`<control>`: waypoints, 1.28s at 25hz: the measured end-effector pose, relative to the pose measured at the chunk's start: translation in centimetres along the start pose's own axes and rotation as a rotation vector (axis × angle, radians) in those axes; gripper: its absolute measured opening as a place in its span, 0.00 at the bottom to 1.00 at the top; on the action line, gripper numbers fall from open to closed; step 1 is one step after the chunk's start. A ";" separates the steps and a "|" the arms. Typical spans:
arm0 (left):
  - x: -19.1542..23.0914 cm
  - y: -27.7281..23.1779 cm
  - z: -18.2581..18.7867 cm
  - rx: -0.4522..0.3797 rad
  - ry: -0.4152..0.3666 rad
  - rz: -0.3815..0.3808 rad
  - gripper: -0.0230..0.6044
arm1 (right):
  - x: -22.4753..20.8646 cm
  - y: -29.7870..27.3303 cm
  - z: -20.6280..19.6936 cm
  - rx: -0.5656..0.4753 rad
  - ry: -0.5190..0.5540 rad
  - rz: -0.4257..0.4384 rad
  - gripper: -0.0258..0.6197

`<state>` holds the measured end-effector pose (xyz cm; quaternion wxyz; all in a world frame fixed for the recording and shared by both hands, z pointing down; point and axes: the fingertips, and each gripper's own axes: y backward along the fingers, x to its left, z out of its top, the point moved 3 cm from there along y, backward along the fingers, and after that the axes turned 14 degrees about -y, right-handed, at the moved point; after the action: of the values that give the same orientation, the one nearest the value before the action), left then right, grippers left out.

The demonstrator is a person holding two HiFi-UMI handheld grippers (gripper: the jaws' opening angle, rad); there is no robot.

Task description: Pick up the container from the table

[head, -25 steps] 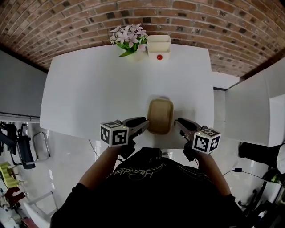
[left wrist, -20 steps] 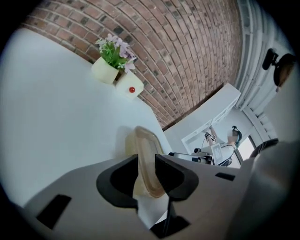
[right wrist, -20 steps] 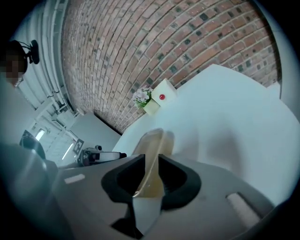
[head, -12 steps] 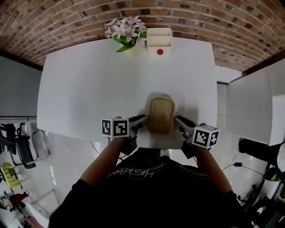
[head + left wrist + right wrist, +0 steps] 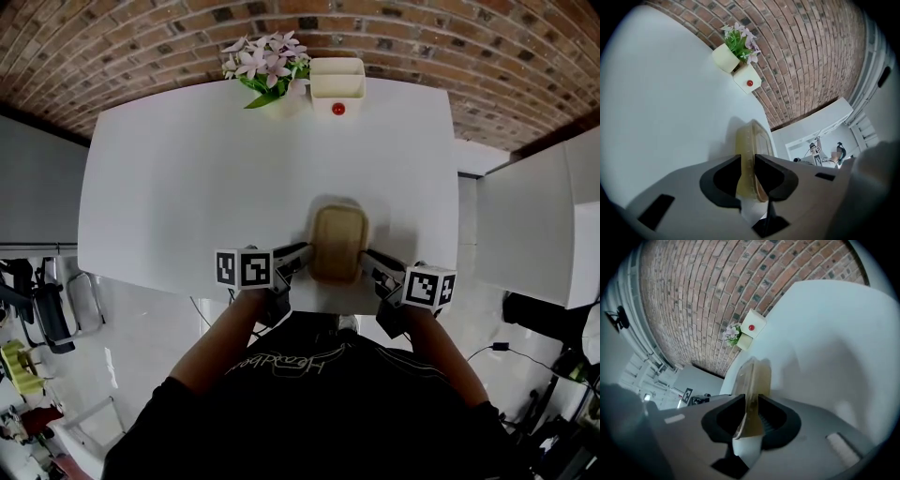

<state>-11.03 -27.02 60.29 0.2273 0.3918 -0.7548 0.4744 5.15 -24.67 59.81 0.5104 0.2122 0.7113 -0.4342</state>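
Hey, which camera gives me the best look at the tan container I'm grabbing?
The head view: it shows the container whole from above, between the left hand-held gripper and right hand-held gripper. Each gripper view shows only its rim edge-on, pinched between that gripper's jaws.

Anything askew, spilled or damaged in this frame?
Nothing stands out. The container looks intact near the front edge of the table, with the left gripper and right gripper each closed on its rim; no spill visible.
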 end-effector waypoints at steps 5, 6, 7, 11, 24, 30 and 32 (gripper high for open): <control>0.0 0.0 -0.1 -0.005 0.029 0.009 0.19 | 0.0 -0.2 -0.2 -0.009 -0.035 0.024 0.16; 0.0 -0.1 -0.1 -0.005 0.038 0.006 0.18 | 0.0 -0.2 -0.2 -0.009 -0.032 0.021 0.15; 0.0 -0.1 -0.1 -0.006 0.050 0.001 0.18 | 0.0 -0.2 -0.2 -0.009 -0.026 0.018 0.15; -0.3 -0.3 -0.1 -0.024 0.085 -0.013 0.13 | -0.1 -0.1 -0.1 -0.009 -0.020 0.017 0.14; -3.6 1.0 -0.7 -0.091 0.018 0.017 0.13 | 1.3 2.2 -0.3 -0.035 0.043 0.079 0.13; -6.0 2.2 -1.2 -0.133 -0.058 0.028 0.13 | 2.7 4.2 -1.0 -0.057 0.113 0.118 0.13; -6.7 2.6 -1.2 -0.135 -0.108 0.047 0.13 | 3.0 5.1 -1.0 -0.075 0.142 0.117 0.13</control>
<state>-9.19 -22.74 54.62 0.2012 0.3827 -0.8053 0.4057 7.29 -21.56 55.11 0.4906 0.2643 0.7479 -0.3605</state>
